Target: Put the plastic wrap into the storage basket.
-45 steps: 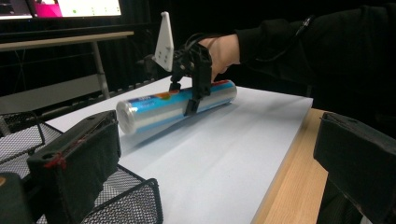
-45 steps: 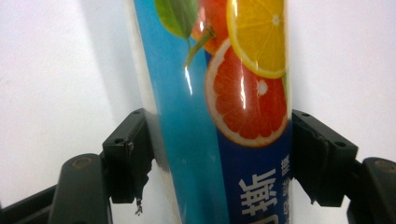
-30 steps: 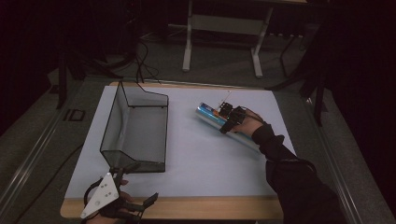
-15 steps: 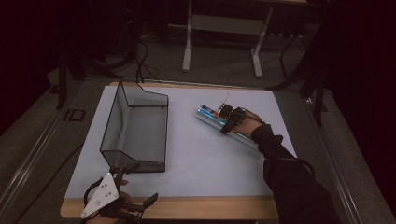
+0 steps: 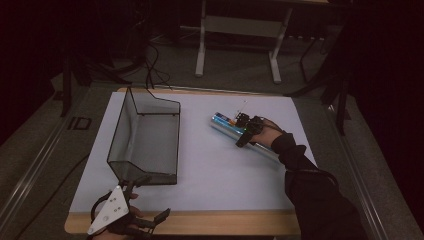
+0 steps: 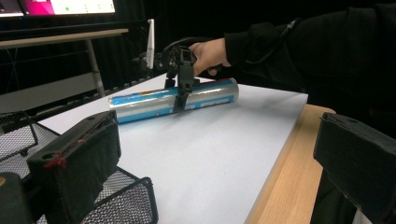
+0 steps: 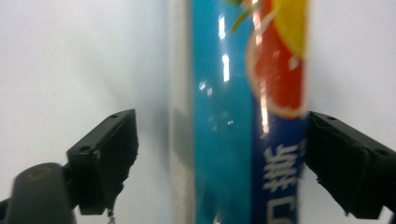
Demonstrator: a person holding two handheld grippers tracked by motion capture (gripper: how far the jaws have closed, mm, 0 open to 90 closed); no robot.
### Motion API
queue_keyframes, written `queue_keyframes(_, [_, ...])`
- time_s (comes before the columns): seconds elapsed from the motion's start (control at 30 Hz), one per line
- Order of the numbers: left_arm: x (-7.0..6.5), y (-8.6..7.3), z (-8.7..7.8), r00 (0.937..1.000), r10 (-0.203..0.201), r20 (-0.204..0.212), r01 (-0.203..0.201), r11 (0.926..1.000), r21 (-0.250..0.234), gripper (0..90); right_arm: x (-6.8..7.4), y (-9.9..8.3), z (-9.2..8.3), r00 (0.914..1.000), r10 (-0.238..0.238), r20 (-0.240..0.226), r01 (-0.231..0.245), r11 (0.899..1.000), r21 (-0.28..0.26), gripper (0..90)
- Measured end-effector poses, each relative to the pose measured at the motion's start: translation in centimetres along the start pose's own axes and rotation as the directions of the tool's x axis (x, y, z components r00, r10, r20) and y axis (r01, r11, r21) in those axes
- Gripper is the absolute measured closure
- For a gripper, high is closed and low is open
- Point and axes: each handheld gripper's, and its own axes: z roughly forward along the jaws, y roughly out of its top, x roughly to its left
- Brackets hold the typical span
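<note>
A wire mesh basket (image 5: 145,137) sits on the left half of the table (image 5: 225,170), its near end close to the front edge. Just in front of that near end, at the table's front-left corner, rests the left gripper (image 5: 131,220), jaws spread, pointing across the table toward the right. Well apart from the basket, on the right half toward the back, a cylindrical roll (image 5: 235,130) lies on its side, slanting from back-left to front-right. The right gripper (image 5: 243,134) straddles the roll's middle from above, one jaw on each side.
</note>
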Motion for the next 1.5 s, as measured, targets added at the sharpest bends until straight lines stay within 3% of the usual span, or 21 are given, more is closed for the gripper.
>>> queue_keyframes(0.07, [0.0, 0.0, 0.0, 1.0000, 0.001, 0.002, -0.001, 1.0000, 0.000, 1.2, -0.2, -0.1, -0.2, 0.9997, -0.015, 0.018, 0.015, 1.000, -0.001, 13.7])
queue_keyframes(0.17, [0.0, 0.0, 0.0, 1.0000, -0.001, 0.004, 0.001, 1.0000, -0.002, 1.2, -0.5, -0.3, -0.5, 0.9999, -0.016, -0.004, 0.016, 1.000, 0.009, 14.9])
queue_keyframes(0.33, [0.0, 0.0, 0.0, 1.0000, -0.001, 0.007, 0.001, 1.0000, -0.002, 1.2, -0.6, -0.4, -0.9, 0.9995, -0.026, 0.019, 0.026, 1.000, 0.010, 15.4])
queue_keyframes(0.37, [0.0, 0.0, 0.0, 1.0000, 0.000, 0.008, 0.000, 1.0000, 0.001, 1.2, -0.6, -0.4, -1.1, 0.9999, 0.003, -0.010, -0.003, 1.000, 0.006, 12.4])
queue_keyframes(0.47, [-0.1, 0.0, 0.1, 0.9998, 0.000, 0.022, 0.000, 1.0000, 0.002, 1.2, -0.4, -0.3, -0.8, 0.9997, -0.019, -0.013, 0.019, 1.000, 0.018, 10.5])
queue_keyframes(0.53, [-0.1, 0.0, 0.1, 0.9997, 0.002, 0.024, -0.002, 1.0000, 0.002, 1.2, -0.7, -0.2, -0.4, 0.9984, 0.012, -0.056, -0.010, 0.999, 0.035, 10.5])
queue_keyframes(0.67, [-0.1, 0.0, 0.0, 0.9997, -0.002, 0.023, 0.002, 1.0000, -0.002, 1.2, -0.7, -0.3, 0.2, 0.9986, 0.010, -0.053, -0.006, 0.998, 0.067, 10.8])
queue_keyframes(0.77, [-0.1, 0.0, 0.0, 0.9996, -0.003, 0.027, 0.003, 1.0000, 0.000, 1.2, -0.8, -0.4, 0.3, 0.9992, -0.029, -0.028, 0.031, 0.996, 0.082, 16.6])
queue_keyframes(0.87, [-0.1, -0.1, 0.1, 0.9990, -0.007, 0.044, 0.007, 1.0000, 0.001, 1.2, -1.1, -0.4, 0.5, 0.9993, 0.004, -0.037, 0.000, 0.996, 0.093, 16.6])
queue_keyframes(0.97, [-0.1, -0.1, 0.2, 0.9988, -0.004, 0.048, 0.004, 1.0000, 0.004, 1.2, -1.1, -0.5, 0.7, 1.0000, 0.000, 0.000, 0.000, 0.996, 0.093, 17.3])
queue_keyframes(1.0, [-0.1, -0.1, 0.2, 0.9989, -0.004, 0.048, 0.003, 1.0000, 0.005, 1.2, -1.0, -0.5, 0.7, 0.9999, -0.005, 0.012, 0.004, 0.995, 0.096, 21.2])
queue_keyframes(1.13, [-0.1, -0.2, 0.2, 0.9988, -0.006, 0.048, 0.006, 1.0000, 0.007, 1.2, -1.0, -0.5, 0.8, 1.0000, 0.000, 0.009, -0.001, 0.995, 0.098, 23.3])
queue_keyframes(1.2, [-0.1, -0.2, 0.3, 0.9988, -0.007, 0.049, 0.006, 0.9999, 0.009, 1.2, -1.1, -0.3, 1.1, 0.9996, 0.006, -0.028, -0.003, 0.994, 0.109, 30.6])
queue_keyframes(1.5, [-0.2, -0.2, 0.4, 0.9987, -0.001, 0.051, 0.000, 0.9998, 0.022, 1.2, -1.0, 0.4, 1.3, 0.9992, 0.026, -0.031, -0.020, 0.983, 0.182, 31.3])
